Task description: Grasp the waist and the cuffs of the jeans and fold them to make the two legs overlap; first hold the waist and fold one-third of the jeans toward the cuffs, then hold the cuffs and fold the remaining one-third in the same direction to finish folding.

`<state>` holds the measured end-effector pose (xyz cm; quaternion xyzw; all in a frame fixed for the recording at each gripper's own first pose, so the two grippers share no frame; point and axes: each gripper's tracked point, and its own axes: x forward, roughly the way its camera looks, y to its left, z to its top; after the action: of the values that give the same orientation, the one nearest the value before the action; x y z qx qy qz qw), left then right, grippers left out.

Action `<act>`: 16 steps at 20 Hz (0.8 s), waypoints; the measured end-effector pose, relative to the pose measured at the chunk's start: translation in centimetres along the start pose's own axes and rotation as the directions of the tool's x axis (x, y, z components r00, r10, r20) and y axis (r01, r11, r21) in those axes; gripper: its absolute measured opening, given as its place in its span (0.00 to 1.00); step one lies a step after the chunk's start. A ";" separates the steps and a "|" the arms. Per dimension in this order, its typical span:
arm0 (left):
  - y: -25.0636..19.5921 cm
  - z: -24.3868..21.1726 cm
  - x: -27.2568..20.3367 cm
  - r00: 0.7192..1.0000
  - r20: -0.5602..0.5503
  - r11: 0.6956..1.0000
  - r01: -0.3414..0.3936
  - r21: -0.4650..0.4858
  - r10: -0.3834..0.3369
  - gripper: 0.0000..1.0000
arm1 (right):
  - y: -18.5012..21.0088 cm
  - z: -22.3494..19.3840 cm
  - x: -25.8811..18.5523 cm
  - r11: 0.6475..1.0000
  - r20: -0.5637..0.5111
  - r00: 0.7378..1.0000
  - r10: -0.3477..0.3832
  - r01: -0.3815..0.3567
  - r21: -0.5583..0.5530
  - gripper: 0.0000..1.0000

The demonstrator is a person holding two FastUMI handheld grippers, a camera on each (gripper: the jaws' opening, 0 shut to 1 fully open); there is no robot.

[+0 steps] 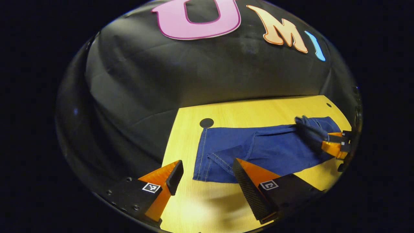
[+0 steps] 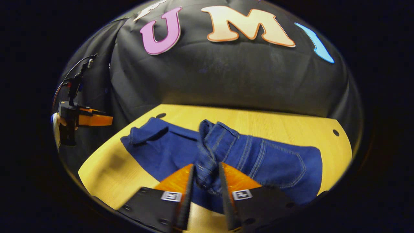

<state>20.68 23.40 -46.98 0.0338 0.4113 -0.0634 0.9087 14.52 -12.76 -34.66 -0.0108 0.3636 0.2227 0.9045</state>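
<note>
Dark blue jeans [image 1: 268, 149] lie lengthwise on the yellow wooden table [image 1: 200, 200]. Their cuff end [image 1: 207, 158] is nearest my left gripper [image 1: 207, 162], which hovers open just above and in front of it with nothing between its fingers. At the far right the right gripper [image 1: 333, 144] pinches the bunched waist. In the right gripper view, my right gripper [image 2: 207, 166] is shut on a raised fold of the jeans' waist [image 2: 208, 152]; the rest of the jeans [image 2: 275, 158] spreads flat behind. The left gripper [image 2: 87, 119] hangs off the table's left side, held by a hand.
Black cloth walls close in the table at the back and sides. Small round dark holes [image 1: 206, 122] [image 2: 335, 132] mark the tabletop near its corners. Bare wood [image 2: 106, 174] shows in front of the jeans near the front edge.
</note>
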 end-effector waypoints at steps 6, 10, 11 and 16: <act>1.9 -0.9 7.0 0.992 -0.052 0.984 0.108 -0.139 -0.116 0.95 | -1.0 -2.6 -2.1 0.994 -0.044 0.997 -0.069 0.065 -0.090 0.97; 1.7 -3.8 8.7 0.975 -0.119 0.966 0.161 -0.201 -0.188 0.95 | -1.3 -3.4 -2.3 0.993 -0.083 0.991 -0.102 0.096 -0.069 0.94; 1.4 -4.1 8.7 0.968 -0.138 0.961 0.176 -0.214 -0.208 0.96 | -1.4 -3.4 -2.2 0.993 -0.089 0.990 -0.107 0.102 -0.062 0.97; 0.2 -5.4 9.2 0.958 -0.184 0.963 0.185 -0.197 -0.222 0.96 | -2.6 -3.3 -1.9 0.989 -0.101 0.985 -0.141 0.136 -0.050 0.97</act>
<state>22.65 23.40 -57.45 -0.0839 0.5076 -0.1160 0.8496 12.24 -16.47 -36.27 -0.0670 0.4037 0.1662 0.8972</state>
